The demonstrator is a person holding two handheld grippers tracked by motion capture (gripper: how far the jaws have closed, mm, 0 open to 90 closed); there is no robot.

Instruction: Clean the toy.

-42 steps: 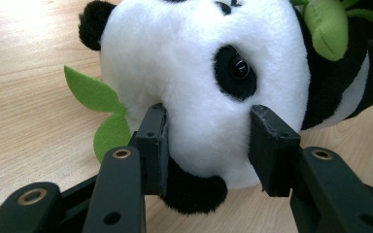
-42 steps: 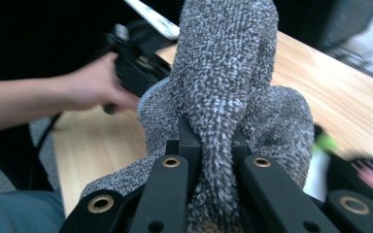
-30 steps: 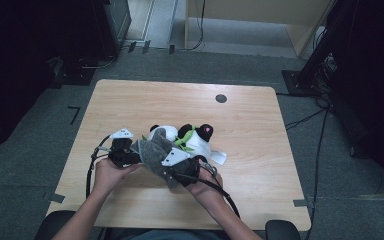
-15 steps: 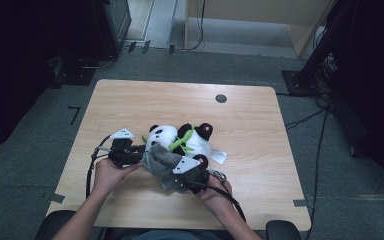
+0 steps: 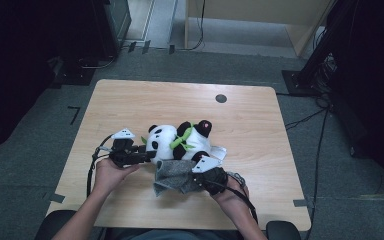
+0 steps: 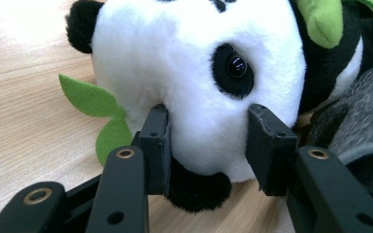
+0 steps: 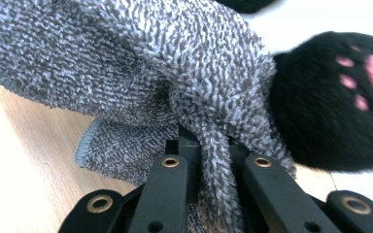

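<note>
While the left claw (image 6: pixel 206 145) pinches the panda toy's (image 5: pixel 177 141) head at mid-bench (image 5: pixel 130 100) and the right claw (image 7: pixel 211 160) grips a fold of grey cloth (image 5: pixel 172 176), I'd hold the head firm; draw the cloth gently.
</note>
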